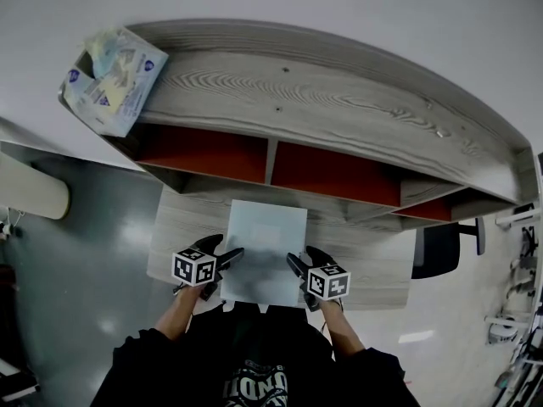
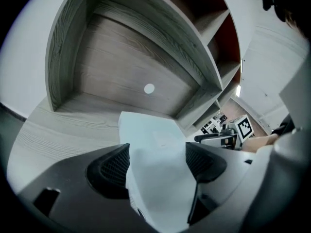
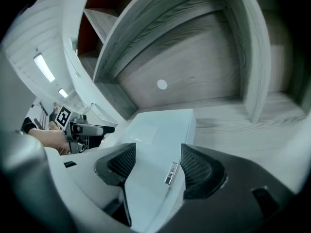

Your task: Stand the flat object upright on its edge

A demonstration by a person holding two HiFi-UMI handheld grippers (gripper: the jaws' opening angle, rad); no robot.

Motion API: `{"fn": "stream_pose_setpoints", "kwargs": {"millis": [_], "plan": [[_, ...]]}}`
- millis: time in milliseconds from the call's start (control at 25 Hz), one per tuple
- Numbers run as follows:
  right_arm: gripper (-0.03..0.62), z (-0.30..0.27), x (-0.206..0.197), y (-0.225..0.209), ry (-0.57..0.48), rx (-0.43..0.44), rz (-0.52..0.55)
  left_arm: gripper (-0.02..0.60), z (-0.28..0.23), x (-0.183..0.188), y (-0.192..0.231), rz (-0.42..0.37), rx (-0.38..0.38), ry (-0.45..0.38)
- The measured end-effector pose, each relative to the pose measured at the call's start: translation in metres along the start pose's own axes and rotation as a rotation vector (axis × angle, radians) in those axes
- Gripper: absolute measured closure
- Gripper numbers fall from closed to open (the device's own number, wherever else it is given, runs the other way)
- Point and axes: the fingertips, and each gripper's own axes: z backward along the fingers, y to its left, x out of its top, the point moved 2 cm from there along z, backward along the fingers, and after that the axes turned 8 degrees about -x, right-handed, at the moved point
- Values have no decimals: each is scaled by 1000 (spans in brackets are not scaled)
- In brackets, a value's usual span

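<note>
Shelf unit: stands at the back of the table, with its open bays facing the person.
Table: wood-grain top that carries the box, with bare strips to either side of it.
Box: flat and white. It appears to lie broad face up on the table, just in front of the shelf unit, between the two grippers.
Left gripper: jaws wide, straddling the box's left edge without clamping it.
Right gripper: jaws wide, straddling the right edge without gripping.
Step in hand: probably taking hold of the two side edges. Close both jaws at matching points along the edges. Tip the box up about one edge that stays on the table. Let go only once the box balances.
Box heading: broad face up. It is nearly square, and the slightly longer side appears to run from the person toward the shelf unit.
</note>
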Motion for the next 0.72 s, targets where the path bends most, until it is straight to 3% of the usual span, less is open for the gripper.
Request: {"fn": "stream_pose_setpoints", "kwargs": {"millis": [480, 720], "plan": [[330, -24, -29, -23, 125, 43, -157, 221, -27, -40, 25, 205, -55, 89], [329, -34, -39, -24, 166, 103, -276, 218, -32, -47, 33, 309, -84, 89]]}}
